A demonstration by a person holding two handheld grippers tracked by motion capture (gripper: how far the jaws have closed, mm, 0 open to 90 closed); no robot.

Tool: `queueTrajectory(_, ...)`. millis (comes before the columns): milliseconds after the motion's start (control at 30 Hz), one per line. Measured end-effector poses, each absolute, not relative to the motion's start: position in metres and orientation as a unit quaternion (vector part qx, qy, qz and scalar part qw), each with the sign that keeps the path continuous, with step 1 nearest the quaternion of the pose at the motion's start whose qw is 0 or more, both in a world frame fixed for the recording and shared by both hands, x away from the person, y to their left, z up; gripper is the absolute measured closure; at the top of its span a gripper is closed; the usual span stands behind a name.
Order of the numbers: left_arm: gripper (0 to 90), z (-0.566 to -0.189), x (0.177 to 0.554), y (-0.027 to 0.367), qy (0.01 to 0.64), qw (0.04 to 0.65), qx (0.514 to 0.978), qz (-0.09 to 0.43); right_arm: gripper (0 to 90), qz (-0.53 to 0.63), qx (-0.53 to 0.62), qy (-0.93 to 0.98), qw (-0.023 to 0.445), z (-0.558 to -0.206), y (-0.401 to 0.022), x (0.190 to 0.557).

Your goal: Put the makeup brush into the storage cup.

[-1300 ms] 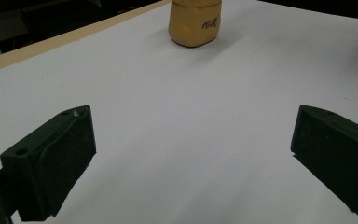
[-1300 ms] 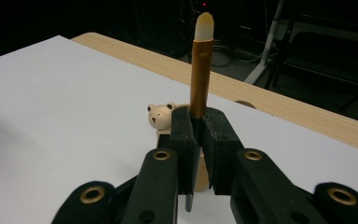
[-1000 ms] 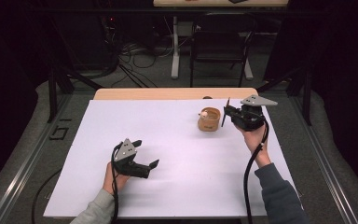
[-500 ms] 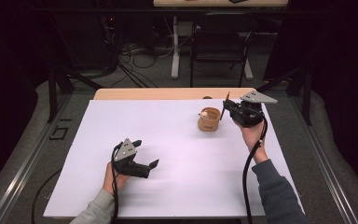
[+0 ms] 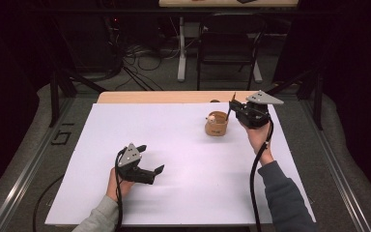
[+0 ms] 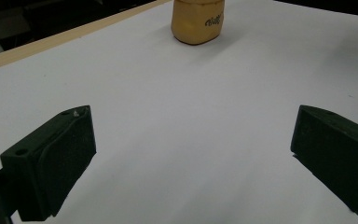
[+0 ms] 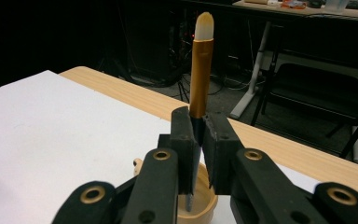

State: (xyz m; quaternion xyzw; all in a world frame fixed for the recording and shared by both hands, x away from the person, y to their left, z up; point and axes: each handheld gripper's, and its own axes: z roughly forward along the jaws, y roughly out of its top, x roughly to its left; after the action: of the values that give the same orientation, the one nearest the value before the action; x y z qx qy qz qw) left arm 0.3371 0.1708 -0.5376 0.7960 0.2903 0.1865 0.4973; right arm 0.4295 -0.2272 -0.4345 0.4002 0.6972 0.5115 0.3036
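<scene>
A tan cup (image 5: 216,124) stands on the white sheet (image 5: 183,145) at the back right; the left gripper view has the cup (image 6: 197,21) far ahead. My right gripper (image 5: 233,107) hovers just right of and above it, shut on a slim brush (image 7: 200,70) with a gold barrel and a pale tip pointing up. The brush's lower end hangs over the cup's mouth (image 7: 196,207). In the right gripper view the right gripper (image 7: 200,133) pinches the barrel. My left gripper (image 5: 150,158) rests low at the front left, open, and the left gripper (image 6: 191,154) has nothing between its jaws.
A strip of bare wooden tabletop (image 5: 164,96) runs along the sheet's far edge. Behind the table stand a dark chair (image 5: 227,48) and a white stand leg (image 5: 181,53), with cables on the floor. Wide open sheet lies between the two grippers.
My right gripper has shifted slightly left toward the cup with the brush still in it. The left gripper has stayed put.
</scene>
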Motion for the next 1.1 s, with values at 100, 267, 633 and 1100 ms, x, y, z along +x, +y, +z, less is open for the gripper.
queueTrajectory(100, 0.0, -0.538, 0.337, 0.171, 0.29, 0.498, 0.796, 0.186, 83.3, 0.51, 0.4, 0.699, 0.303, -0.436, -0.225, 0.432)
queueTrajectory(267, 0.0, -0.537, 0.337, 0.172, 0.289, 0.5, 0.795, 0.187, 83.3, 0.507, 0.4, 0.7, 0.303, -0.44, -0.222, 0.437)
queueTrajectory(633, 0.0, -0.538, 0.338, 0.172, 0.289, 0.5, 0.795, 0.185, 83.3, 0.504, 0.394, 0.704, 0.308, -0.446, -0.215, 0.445)
queueTrajectory(1100, 0.0, -0.537, 0.337, 0.171, 0.287, 0.499, 0.796, 0.186, 83.3, 0.482, 0.386, 0.721, 0.314, -0.453, -0.206, 0.453)
